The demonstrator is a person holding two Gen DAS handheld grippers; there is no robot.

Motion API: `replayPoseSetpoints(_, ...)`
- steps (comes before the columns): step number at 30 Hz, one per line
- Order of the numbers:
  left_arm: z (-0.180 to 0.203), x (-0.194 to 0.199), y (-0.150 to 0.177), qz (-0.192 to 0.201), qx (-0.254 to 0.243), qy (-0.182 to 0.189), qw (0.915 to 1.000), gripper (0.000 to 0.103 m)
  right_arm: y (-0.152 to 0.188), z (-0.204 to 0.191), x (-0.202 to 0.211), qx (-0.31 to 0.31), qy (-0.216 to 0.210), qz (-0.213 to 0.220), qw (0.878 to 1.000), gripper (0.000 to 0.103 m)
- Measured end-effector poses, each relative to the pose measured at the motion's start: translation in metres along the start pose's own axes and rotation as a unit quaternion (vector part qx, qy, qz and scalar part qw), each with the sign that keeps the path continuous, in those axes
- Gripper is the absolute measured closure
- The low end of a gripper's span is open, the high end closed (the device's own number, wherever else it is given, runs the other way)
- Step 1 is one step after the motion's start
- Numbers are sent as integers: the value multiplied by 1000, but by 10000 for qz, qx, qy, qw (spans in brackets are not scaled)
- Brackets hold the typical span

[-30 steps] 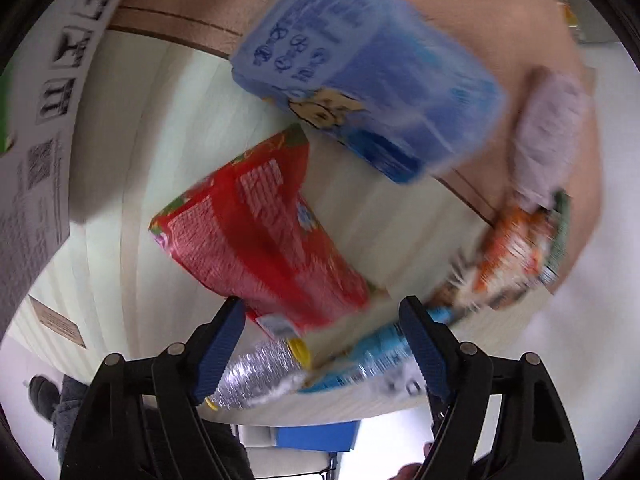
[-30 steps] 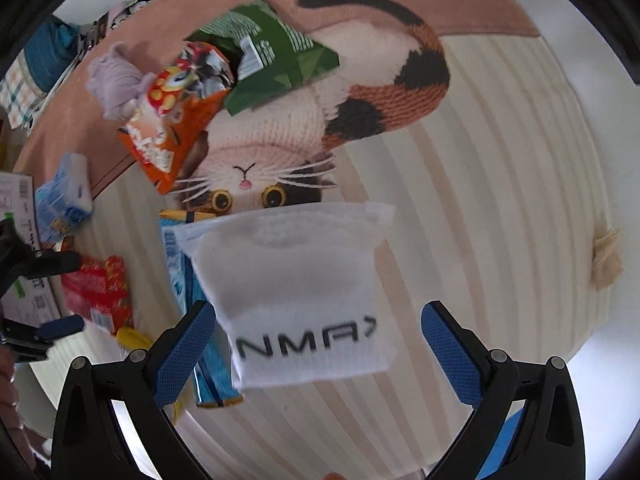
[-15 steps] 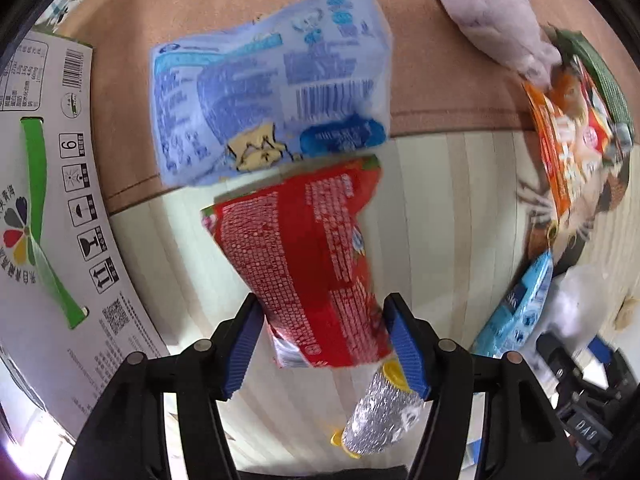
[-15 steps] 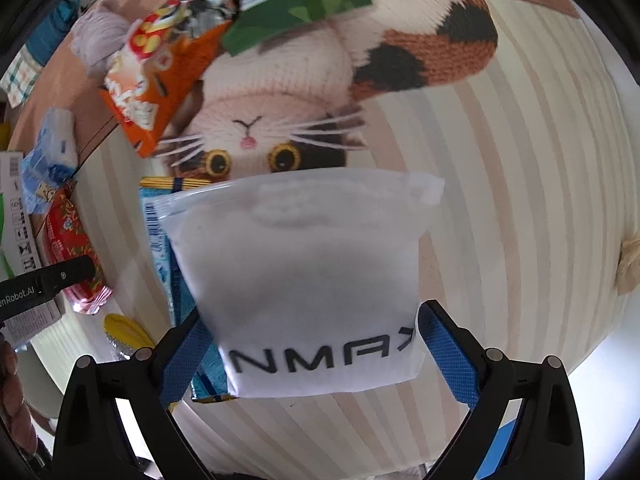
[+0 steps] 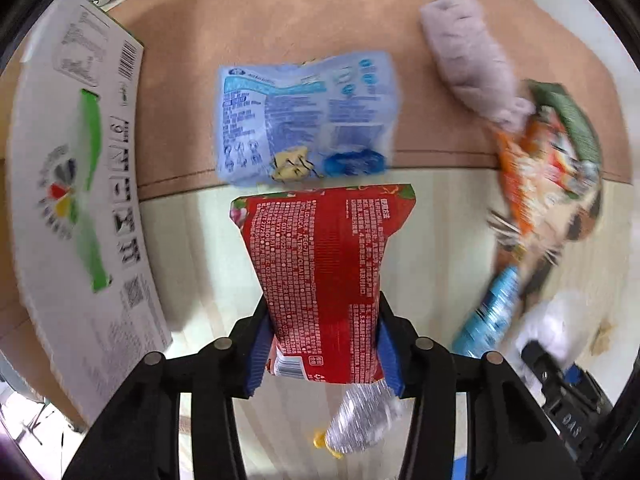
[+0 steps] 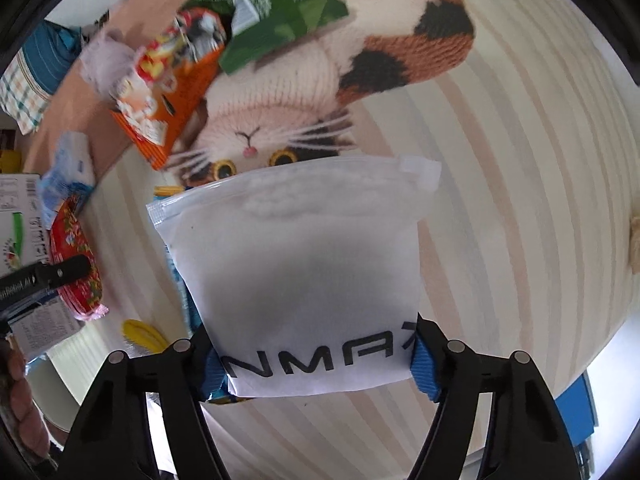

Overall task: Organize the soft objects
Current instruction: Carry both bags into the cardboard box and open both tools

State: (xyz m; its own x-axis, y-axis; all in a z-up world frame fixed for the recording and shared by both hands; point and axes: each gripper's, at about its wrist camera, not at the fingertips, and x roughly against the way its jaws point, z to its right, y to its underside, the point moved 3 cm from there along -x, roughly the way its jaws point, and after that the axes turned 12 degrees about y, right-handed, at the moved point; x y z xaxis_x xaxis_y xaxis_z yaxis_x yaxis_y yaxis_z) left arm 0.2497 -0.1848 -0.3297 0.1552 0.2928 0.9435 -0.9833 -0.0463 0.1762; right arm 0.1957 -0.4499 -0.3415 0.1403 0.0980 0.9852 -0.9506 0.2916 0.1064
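a: two grippers, each clamped on one pack. the left gripper [image 5: 322, 350] has its blue pads pressed against both sides of a red pack [image 5: 326, 276], gripping its near end.

b: which way does the red pack run?

a: its long axis goes straight away from the gripper, far end widest and pointing toward the blue pack [image 5: 308, 120], which lies crosswise on the brown mat [image 5: 280, 12], just beyond the red pack's far edge.

b: and the right?

a: the right gripper [image 6: 320, 364] is closed on the lettered near end of a white pouch [image 6: 296, 264]. the pouch points away from the gripper, its zip edge at the far side, tilted, over the cat rug [image 6: 520, 160].

b: count the rest.

a: one grey plush [image 5: 476, 68], one orange pack [image 5: 532, 176] touching it, one green pack [image 5: 576, 120] partly under the orange one, one light-blue pack [image 5: 492, 312] beside the cat's face, one foil-wrapped item [image 5: 360, 420] under the left gripper. one white box [image 5: 76, 200] stands at the left.

b: is the red pack lifted?

a: cannot tell.
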Motion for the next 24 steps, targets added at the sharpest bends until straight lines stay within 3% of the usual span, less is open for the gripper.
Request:
replayPoseSetpoints(3, 11, 31, 23, 183, -117, 229, 9995, 60, 15, 2, 19, 97, -98, 227, 9996, 29)
replayPoseSetpoints(7, 7, 100, 56, 550, -246, 579, 9965, 60, 42, -25, 55, 451, -337, 605, 9966, 29)
replayPoseSetpoints(8, -10, 108, 40, 609, -251, 625, 9959, 60, 43, -33, 68, 524, -412, 674, 9955, 29)
replayPoseSetpoints(11, -47, 165, 39, 839, -229, 785, 9931, 60, 57, -76, 104, 818, -747, 866, 9901, 28)
replayPoseSetpoints(15, -107, 200, 26, 1035, -122, 719, 9920, 60, 69, -164, 145, 1226, -1245, 953, 9800, 28)
replayPoseSetpoints(19, -185, 212, 0, 1019, 58, 473, 9937, 60, 56, -248, 166, 1479, -1456, 882, 9742, 28)
replayPoseSetpoints(24, -265, 197, -47, 611, 376, 502, 9962, 60, 50, -361, 154, 1803, -1129, 676, 9748, 28)
